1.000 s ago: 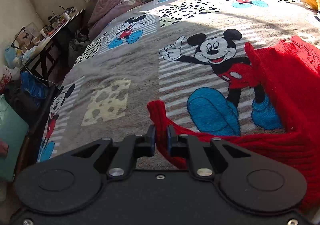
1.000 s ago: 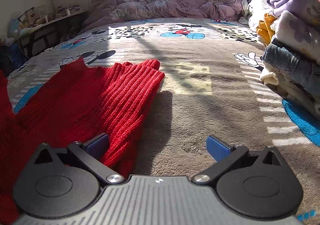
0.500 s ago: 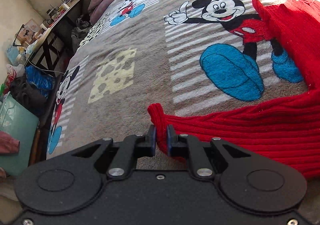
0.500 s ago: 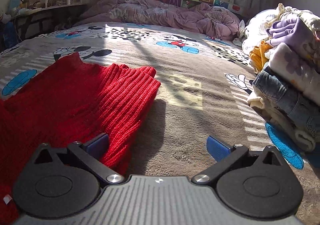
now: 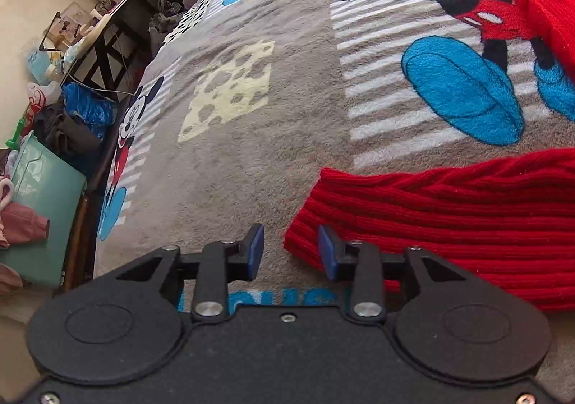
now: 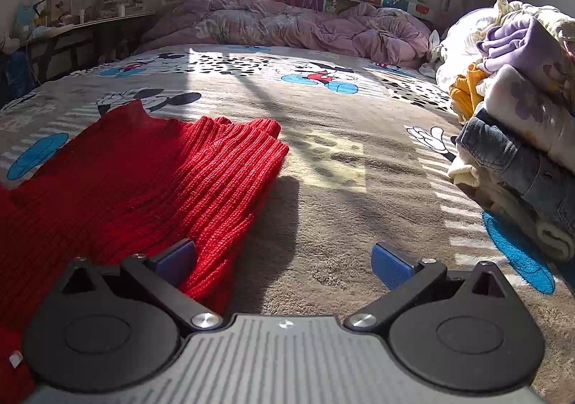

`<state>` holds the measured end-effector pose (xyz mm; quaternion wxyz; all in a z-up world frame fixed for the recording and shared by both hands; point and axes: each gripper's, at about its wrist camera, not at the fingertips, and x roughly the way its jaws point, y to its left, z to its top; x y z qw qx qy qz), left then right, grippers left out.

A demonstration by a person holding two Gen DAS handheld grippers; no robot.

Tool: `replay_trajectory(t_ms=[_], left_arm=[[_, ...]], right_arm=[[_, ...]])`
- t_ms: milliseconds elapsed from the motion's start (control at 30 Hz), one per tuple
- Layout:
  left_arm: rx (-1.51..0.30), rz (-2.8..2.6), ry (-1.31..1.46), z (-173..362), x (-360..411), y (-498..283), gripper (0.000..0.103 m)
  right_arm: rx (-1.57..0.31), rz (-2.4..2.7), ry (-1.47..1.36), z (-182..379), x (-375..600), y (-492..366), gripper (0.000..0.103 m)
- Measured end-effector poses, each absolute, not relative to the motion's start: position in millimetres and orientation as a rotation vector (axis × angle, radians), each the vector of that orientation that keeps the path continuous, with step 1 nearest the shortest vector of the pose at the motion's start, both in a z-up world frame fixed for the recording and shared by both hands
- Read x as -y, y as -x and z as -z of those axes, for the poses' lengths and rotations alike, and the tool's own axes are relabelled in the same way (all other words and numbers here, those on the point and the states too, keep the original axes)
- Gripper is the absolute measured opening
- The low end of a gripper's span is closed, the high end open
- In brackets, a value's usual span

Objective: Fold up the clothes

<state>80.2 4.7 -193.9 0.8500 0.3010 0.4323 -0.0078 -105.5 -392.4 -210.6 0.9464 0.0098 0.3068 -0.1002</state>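
Bed covered by grey Mickey blanket, purple duvet bunched at the far end under the window. Clothes pile stacked on bed's right side, denim and purple items in it. Red sweater lies spread flat on the blanket, left of centre in right view; one ribbed sleeve stretches across the blanket in left view, cuff end near the camera. Bench with clutter beside the bed, left. Left gripper fingers open, holding nothing, sleeve cuff partly between them, right finger touching or just over the cuff. Right gripper fingers wide open, empty; left finger on the sweater's edge, the other over bare blanket.
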Motion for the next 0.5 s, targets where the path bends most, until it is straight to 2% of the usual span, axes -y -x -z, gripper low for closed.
replay_trajectory(t_ms=[267,333,400,500], left_arm=[[-0.866,0.136,-0.489,176.3,-4.3,-77.9,0.035],[-0.978,0.233,-0.463,192.5,3.6,-80.6,0.053],[-1.023,0.261,-0.552,201.2,18.5,-76.3,0.056],[-1.004,0.279,-0.549,185.7,30.3,-78.0,0.056]], right_arm=[[-0.588,0.178,-0.122,205.9,408.0,111.6,0.102],[-0.562,0.146,-0.200,204.0,418.2,116.6,0.102],[-0.540,0.119,-0.276,203.5,427.9,121.7,0.092],[-0.505,0.077,-0.406,202.4,444.5,127.9,0.087]])
